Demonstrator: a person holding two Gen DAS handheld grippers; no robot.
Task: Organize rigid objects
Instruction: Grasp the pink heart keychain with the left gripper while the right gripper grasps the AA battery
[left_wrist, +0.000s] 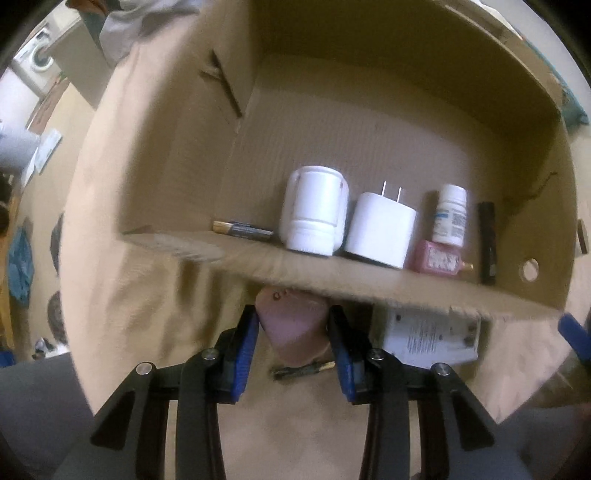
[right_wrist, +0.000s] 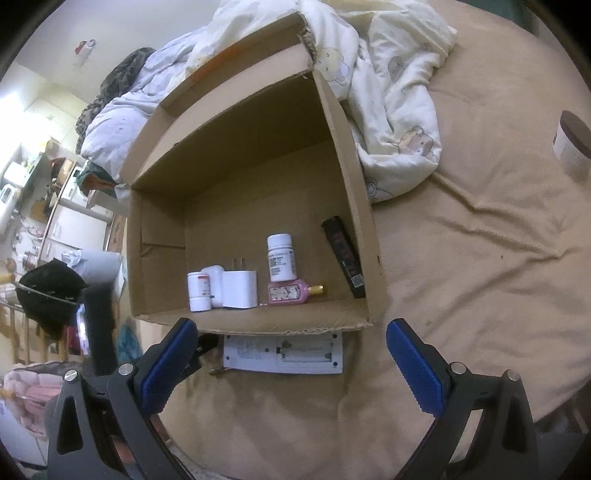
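Note:
My left gripper is shut on a pale pink rounded object just in front of the near wall of an open cardboard box. Inside the box stand a white jar, a white charger plug, a small white pill bottle, a pink bottle, a battery and a black stick. My right gripper is open and empty, above a white flat device lying in front of the box. A second battery lies on the bed below the left fingers.
The box sits on a tan bedsheet. A crumpled white blanket lies behind the box. A brown-lidded tub stands at the far right. Room furniture and clutter show at the left edge.

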